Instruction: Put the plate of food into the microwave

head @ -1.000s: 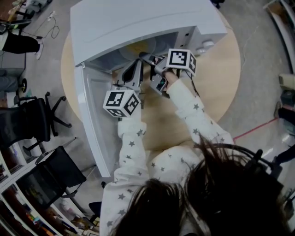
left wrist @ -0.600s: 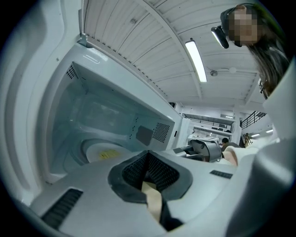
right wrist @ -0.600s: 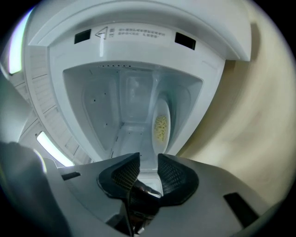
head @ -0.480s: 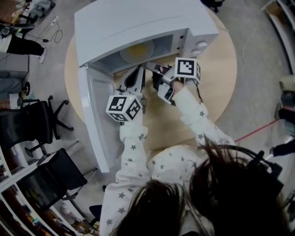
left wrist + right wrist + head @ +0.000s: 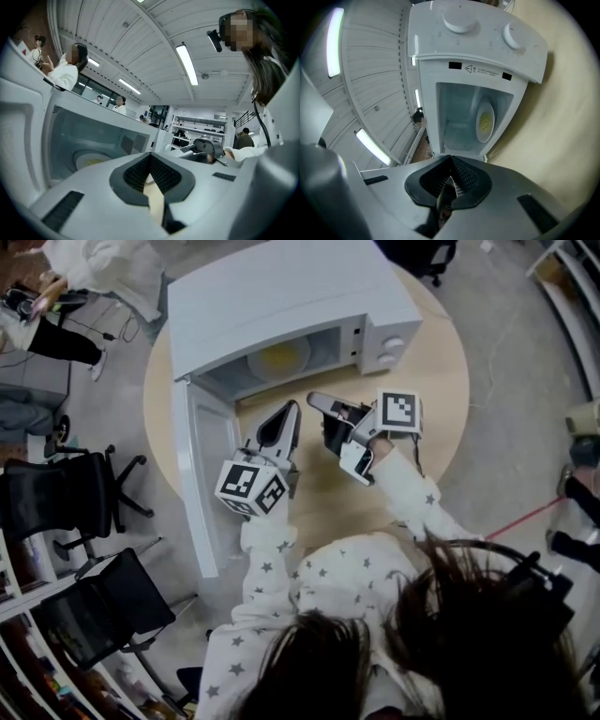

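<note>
A grey-floored workroom with black office chairs [image 5: 56, 502] surrounds a round pale-wood worktop [image 5: 441, 381], where a boxy white microwave [image 5: 281, 296] stands with its white door [image 5: 202, 484] swung fully open to the person's left. The round white plate of yellow food [image 5: 279, 358] already sits on the turntable inside the cavity, well back from the sill.

What appears to remain is closing the door. That is best done with the flat outside of a tool pushing on the door's outer face near its free edge, in one steady arc until the latch catches. Both tools should stay out of the opening, and the oven should not be shoved across the worktop.

The left tool [image 5: 291, 409] hangs over the worktop just beside the open door, its forearm in a star-print sleeve reaching straight ahead and its tip aimed at the cavity. Its jaws are pressed together with nothing in them. The right tool [image 5: 315, 398] is held in front of the control panel, angled leftward toward the opening, and it too is fully closed and empty.
</note>
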{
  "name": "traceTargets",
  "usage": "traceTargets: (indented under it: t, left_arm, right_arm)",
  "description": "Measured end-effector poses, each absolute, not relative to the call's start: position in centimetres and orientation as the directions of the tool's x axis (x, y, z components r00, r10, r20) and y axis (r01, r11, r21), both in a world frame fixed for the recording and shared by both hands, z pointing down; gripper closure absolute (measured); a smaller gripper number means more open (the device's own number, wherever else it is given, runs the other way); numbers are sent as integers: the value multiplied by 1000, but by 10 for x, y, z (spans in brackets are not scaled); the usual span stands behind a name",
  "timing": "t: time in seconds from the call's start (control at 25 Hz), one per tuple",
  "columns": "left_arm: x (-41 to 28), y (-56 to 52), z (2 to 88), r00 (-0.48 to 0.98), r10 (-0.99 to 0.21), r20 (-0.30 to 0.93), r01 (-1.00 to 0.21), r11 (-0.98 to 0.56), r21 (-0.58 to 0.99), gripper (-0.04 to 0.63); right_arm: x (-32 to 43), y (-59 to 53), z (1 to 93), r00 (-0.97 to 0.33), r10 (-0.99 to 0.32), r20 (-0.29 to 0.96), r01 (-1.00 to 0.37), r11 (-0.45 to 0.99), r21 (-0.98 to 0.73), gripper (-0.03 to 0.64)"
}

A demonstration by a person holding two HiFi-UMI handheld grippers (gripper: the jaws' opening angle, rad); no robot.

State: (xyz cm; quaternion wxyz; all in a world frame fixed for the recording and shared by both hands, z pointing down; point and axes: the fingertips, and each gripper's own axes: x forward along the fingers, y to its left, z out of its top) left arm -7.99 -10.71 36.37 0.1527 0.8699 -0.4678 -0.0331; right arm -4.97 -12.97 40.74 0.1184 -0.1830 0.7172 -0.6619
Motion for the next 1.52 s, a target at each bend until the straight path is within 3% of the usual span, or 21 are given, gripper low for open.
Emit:
traceTargets:
  t: [0.52,0.96,1.52]
  left_arm:
    - [-48,-37,314,625,-778,55,-760,-591,270,594]
    - [-49,3,291,606,-795,33,-772,-579,262,594]
    - [-45,8,293,597,-802,26,-778,-571,263,594]
  right_arm:
    - [-22,-65,353,-935,-353,-24,-30,146,-989,611]
    - [-13,-18,351,-925,-366,-106,91,59,-994,611]
    - [-15,-16,352,-923,-373,-94,78,58,-995,611]
